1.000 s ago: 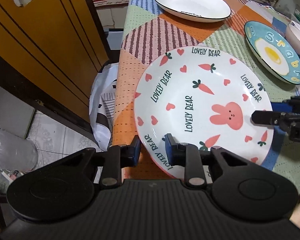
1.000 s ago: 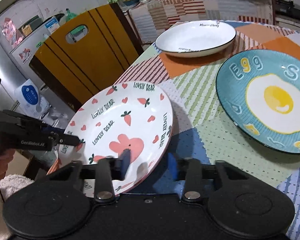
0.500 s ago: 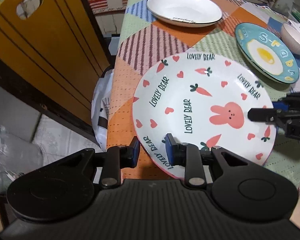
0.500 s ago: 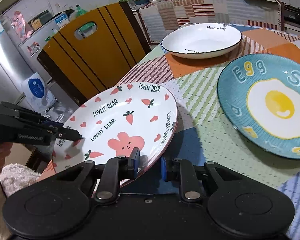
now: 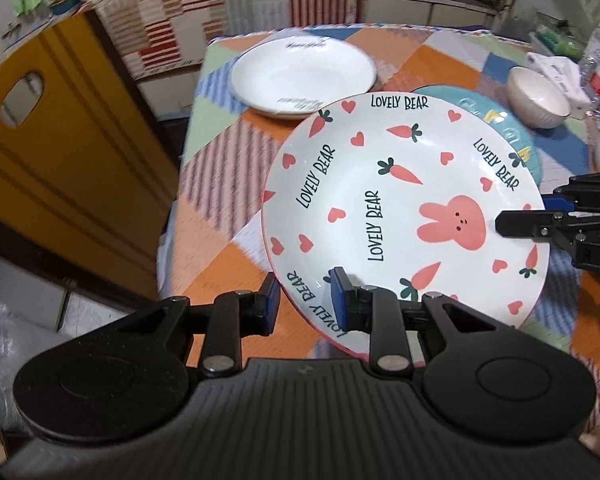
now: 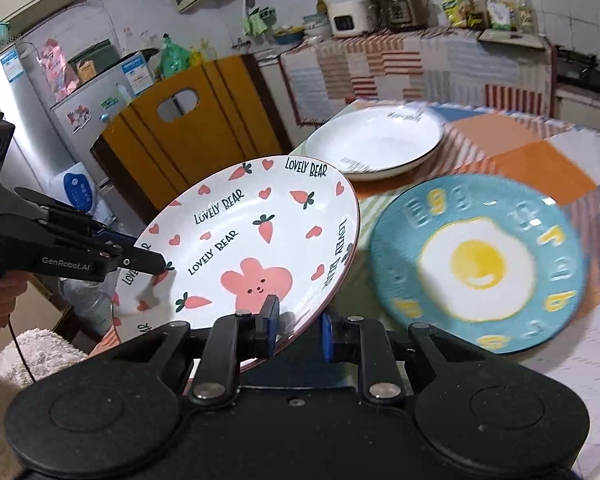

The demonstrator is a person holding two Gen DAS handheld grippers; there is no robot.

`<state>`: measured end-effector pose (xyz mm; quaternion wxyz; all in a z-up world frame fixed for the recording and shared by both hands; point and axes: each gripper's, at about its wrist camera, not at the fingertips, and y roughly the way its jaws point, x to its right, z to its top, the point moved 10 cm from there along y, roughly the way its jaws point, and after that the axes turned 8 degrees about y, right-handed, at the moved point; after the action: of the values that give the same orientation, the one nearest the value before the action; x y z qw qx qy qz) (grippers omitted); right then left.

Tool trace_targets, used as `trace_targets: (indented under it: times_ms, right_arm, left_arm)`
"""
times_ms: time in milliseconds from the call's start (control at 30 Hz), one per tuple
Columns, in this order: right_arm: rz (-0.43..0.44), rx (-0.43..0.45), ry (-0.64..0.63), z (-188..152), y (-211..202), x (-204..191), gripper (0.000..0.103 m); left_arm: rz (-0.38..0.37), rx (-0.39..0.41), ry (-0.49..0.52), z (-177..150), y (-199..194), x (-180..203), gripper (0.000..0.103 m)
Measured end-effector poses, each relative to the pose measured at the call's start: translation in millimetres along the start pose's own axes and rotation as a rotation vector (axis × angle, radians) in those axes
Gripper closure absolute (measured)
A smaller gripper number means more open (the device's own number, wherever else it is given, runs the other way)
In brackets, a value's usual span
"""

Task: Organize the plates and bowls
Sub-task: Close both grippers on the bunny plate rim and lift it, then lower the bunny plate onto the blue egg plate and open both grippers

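Bunny plate (image 5: 400, 208) is hanging tilted above the table (image 5: 220, 168), lifted off the cloth since a second ago. Left gripper (image 5: 304, 304) and right gripper (image 6: 296, 328) are each clamping its rim on opposite sides. Three plates and two bowls are showing; white plate (image 5: 304, 76) and egg plate (image 6: 480, 260) are lying clear beyond.

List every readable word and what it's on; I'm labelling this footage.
"LOVELY BEAR": repeated on the bunny plate.
"GenRobot.AI": left gripper body.
"DA", cut off by the frame: right gripper body.
Script on white plate: blurred.
Raised letters on egg plate: blurred.
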<state>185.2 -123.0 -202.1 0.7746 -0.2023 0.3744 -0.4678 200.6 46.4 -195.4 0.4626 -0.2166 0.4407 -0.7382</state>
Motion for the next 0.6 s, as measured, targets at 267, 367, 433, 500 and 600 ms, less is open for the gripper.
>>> trace_targets:
  times_ms: [267, 367, 433, 500, 600]
  right_arm:
    - [-0.064, 0.018, 0.009, 15.8, -26.4, 38.5, 0.077]
    - [-0.076, 0.034, 0.018, 22.2, -32.9, 50.8, 0.077]
    - [-0.09, 0.044, 0.025, 27.1, -33.8, 57.9, 0.077]
    - [-0.103, 0.049, 0.034, 29.8, -34.4, 65.8, 0.077]
    - [-0.118, 0.047, 0.052, 31.8, -34.0, 80.3, 0.077]
  left_arm:
    - [-0.054, 0.026, 0.04, 42.3, 13.8, 30.5, 0.078]
    - [-0.069, 0.032, 0.047, 57.0, 20.1, 36.5, 0.078]
    - [-0.072, 0.03, 0.057, 64.6, 25.3, 42.4, 0.078]
    - [-0.083, 0.026, 0.057, 69.7, 32.0, 47.4, 0.078]
    - [-0.109, 0.013, 0.046, 74.6, 47.3, 55.1, 0.078]
